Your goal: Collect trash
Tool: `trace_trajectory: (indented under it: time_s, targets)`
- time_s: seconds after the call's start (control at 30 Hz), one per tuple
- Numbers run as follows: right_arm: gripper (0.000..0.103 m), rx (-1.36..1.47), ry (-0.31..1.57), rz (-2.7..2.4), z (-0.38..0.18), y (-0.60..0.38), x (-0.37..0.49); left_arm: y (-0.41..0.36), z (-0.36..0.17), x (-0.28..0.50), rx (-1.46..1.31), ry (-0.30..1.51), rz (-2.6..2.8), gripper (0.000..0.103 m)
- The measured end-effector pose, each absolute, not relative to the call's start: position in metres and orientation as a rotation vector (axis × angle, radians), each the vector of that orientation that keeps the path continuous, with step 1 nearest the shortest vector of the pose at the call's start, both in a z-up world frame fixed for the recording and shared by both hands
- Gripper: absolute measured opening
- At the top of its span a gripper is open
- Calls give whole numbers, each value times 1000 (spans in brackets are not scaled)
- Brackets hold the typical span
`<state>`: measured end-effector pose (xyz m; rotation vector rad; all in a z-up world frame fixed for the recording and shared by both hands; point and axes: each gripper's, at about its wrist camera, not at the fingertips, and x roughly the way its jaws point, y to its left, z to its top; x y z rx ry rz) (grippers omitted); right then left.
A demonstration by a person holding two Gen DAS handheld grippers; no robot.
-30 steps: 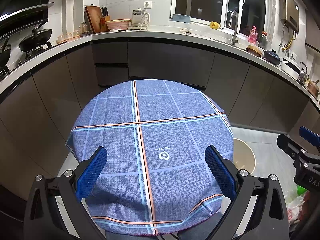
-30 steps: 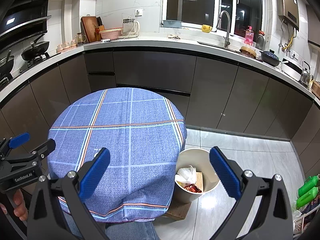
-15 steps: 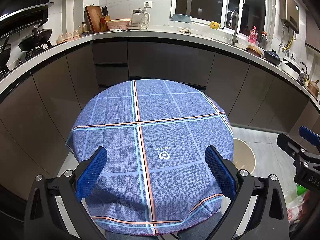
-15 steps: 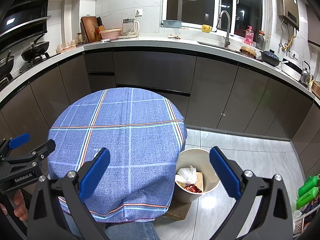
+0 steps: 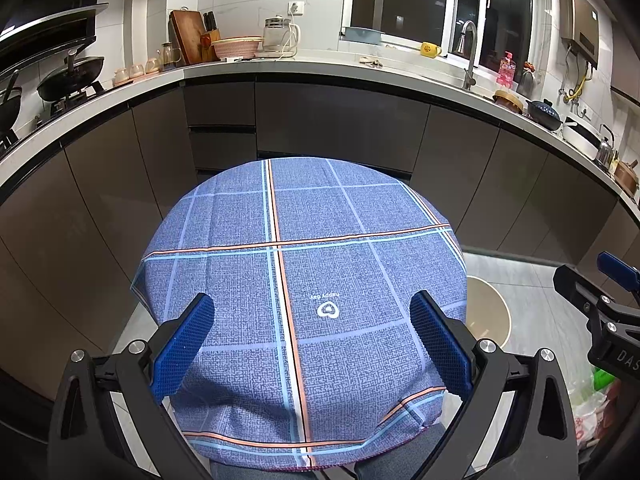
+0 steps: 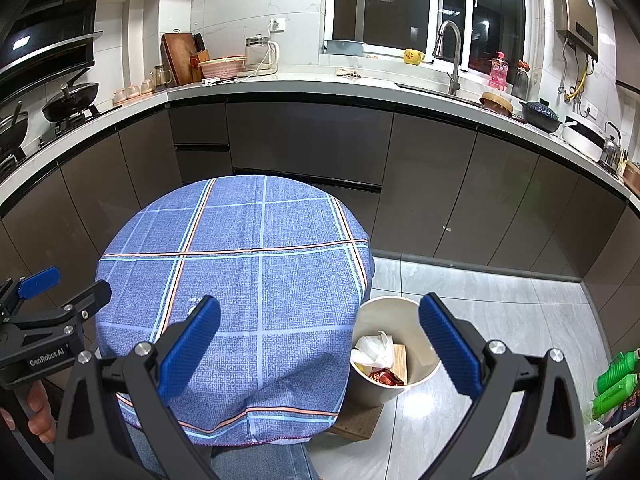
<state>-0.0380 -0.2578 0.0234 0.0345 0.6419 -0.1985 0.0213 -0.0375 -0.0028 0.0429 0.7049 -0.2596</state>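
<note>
A beige trash bin (image 6: 394,344) stands on the floor right of a round table with a blue checked cloth (image 6: 256,280). It holds crumpled white paper (image 6: 374,350), a red wrapper (image 6: 384,378) and a piece of cardboard. In the left wrist view only the bin's rim (image 5: 490,312) shows behind the cloth (image 5: 304,280). My left gripper (image 5: 312,340) is open and empty above the table's near half. My right gripper (image 6: 320,344) is open and empty, over the table's right edge and the bin. No trash shows on the cloth.
Dark cabinets under a white counter (image 6: 320,80) curve around the back, with a sink tap (image 6: 450,52), a kettle and pans. Green bottles (image 6: 614,380) stand at the floor's right. A wooden block (image 6: 356,422) lies under the bin. Grey floor tiles (image 6: 500,300) lie to the right.
</note>
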Motion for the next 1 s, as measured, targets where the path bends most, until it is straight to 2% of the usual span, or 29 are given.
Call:
trace_trajectory:
  time_s: [1.0]
  targets:
    - [100,35,643,-198,24,-257,-37,-36,-5,22,41,704,-266,95]
